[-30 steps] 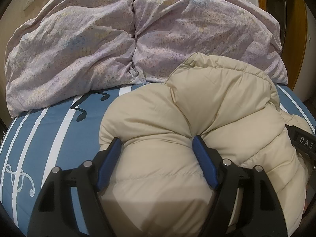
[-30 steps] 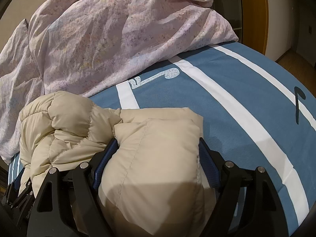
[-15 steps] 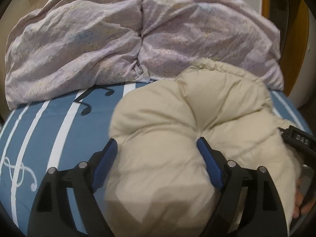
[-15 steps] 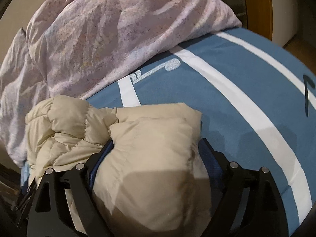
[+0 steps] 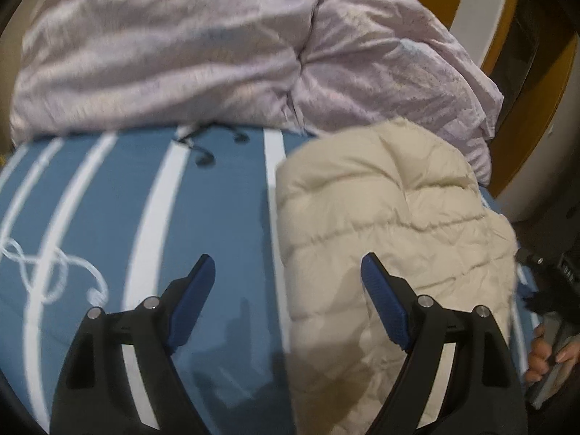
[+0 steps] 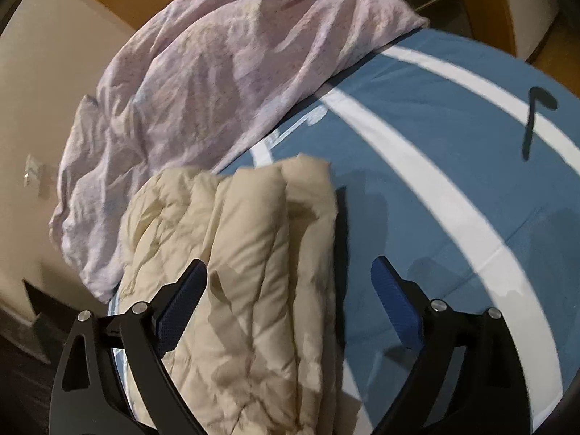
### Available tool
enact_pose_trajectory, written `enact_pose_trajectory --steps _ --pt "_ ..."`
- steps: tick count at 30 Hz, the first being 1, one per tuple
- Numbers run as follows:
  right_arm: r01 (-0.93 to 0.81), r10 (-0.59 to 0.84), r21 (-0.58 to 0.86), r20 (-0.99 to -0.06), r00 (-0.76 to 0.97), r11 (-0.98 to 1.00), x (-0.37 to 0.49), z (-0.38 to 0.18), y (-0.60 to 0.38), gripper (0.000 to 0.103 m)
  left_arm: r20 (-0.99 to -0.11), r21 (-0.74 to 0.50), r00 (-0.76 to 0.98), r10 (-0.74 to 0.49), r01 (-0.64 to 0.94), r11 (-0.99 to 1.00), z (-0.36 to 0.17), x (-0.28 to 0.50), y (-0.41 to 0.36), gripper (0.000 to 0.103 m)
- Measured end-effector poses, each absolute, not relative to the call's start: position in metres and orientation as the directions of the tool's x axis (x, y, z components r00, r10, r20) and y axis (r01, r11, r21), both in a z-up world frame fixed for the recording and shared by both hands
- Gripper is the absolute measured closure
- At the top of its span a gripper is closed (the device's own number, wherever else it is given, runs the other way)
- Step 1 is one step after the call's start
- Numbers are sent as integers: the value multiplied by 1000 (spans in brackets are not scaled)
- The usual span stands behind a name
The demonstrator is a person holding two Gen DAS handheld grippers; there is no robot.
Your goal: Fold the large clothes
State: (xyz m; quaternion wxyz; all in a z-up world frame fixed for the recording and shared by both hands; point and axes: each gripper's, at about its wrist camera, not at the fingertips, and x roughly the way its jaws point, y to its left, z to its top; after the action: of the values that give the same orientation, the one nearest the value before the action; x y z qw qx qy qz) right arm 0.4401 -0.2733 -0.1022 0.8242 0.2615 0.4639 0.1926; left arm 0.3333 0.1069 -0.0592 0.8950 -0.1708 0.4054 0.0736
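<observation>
A beige puffer jacket (image 5: pixel 380 224) lies folded in a bundle on the blue striped bed sheet (image 5: pixel 224 217). My left gripper (image 5: pixel 286 257) hovers open over the jacket's left edge. Its left pad is above bare sheet, its right pad is above the jacket, and neither presses on it. In the right wrist view the jacket (image 6: pixel 253 253) sits low and left. My right gripper (image 6: pixel 289 261) straddles the jacket's right edge with its jaws opening, both pads clear of the fabric. The right gripper (image 5: pixel 554 279) and the hand (image 5: pixel 543 355) holding it show at the left wrist view's right edge.
A crumpled lilac duvet (image 5: pixel 217 54) is heaped across the far side of the bed, just behind the jacket. Bare sheet (image 6: pixel 453 181) stretches to the jacket's right. The bed's edge and dark floor (image 6: pixel 21 344) lie left of the jacket, and a wooden door frame (image 5: pixel 536 116) stands at right.
Both grippers have let go of the jacket bundle they were squeezing and widened. The left has swung left and the right has swung right, leaving the jacket lying on the sheet.
</observation>
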Motion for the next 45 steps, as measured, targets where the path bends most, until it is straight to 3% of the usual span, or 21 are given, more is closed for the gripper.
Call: enact_pose_trajectory --steps 12,20,23,29,36,38,45 --pt "-183 638 615 -699 322 767 449 -123 -234 2 -760 -341 643 -96 -267 901 -74 345 105 20" --pt "-220 717 684 -641 273 695 459 -131 -227 2 -748 -459 634 -197 -279 844 -85 356 118 18" --pt "-230 741 705 -622 252 671 464 -133 -222 6 -745 -479 631 -217 -280 832 -90 361 118 17" --pt "-224 791 760 -572 217 611 469 -140 -221 27 -728 -549 621 -291 -273 790 -99 368 119 18" --pt "-221 862 835 -470 187 503 468 -143 -223 57 -676 -618 642 -362 -225 753 -96 362 121 57" --pt "-235 872 841 -453 187 487 469 -138 -219 62 -664 -627 654 -362 -222 747 -91 359 126 64" --pt "-330 897 834 -417 148 443 477 -111 -174 68 -617 -611 733 -286 -217 761 -61 336 160 70"
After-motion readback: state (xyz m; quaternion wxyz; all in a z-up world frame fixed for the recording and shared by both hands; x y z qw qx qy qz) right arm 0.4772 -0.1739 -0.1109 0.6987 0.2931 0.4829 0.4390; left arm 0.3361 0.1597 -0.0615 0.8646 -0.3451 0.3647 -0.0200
